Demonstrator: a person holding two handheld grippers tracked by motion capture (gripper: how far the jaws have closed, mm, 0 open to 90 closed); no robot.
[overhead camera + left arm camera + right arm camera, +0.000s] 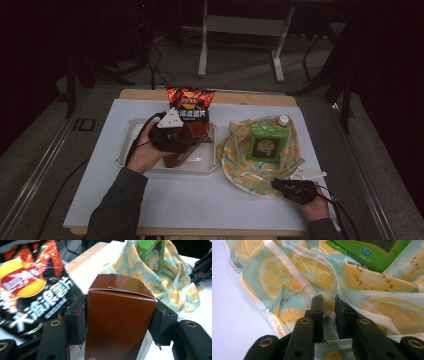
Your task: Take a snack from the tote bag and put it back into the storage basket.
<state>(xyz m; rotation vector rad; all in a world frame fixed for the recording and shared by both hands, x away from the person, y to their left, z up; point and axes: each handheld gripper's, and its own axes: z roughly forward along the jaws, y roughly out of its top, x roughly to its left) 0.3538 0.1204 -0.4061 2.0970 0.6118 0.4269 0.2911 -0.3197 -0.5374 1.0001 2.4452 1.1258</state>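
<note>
well, here is how the table looks from where i stand.
left gripper (120, 322): black jaws set on either side of a brown carton (117, 320), fabric-faced pads flat against its two side walls; it is gripping the carton.
brown carton: tall, glossy cardboard, rectangular, with a folded flap top; it leans a little over the white tray (131, 131), close in front of the chip bag (192, 107).
left hand (145, 150): wrapped round the gripper body from the near side, grey sleeve behind it, a pale three-cornered plate on top of the gripper.
chip bag: shiny crinkled foil, red and black with a yellow and red round logo, standing upright at the back of the tray.
white tray: shallow, smooth plastic, rounded corners, lying on the white tabletop (190, 200).
right gripper (329, 307): jaws narrowed onto a clear, ribbed strip at the edge of the lemon-print bag (294, 277); the strip runs between the pads, held pinched there.
lemon-print bag: soft, thin plastic film, pale blue with orange-yellow citrus slices, rumpled and spread open to the right of the tray.
green packet (266, 142): flat, glossy, rectangular, lying inside the lemon-print bag.
right hand (312, 202): low at the near right corner, holding its gripper at the bag's near rim.
</note>
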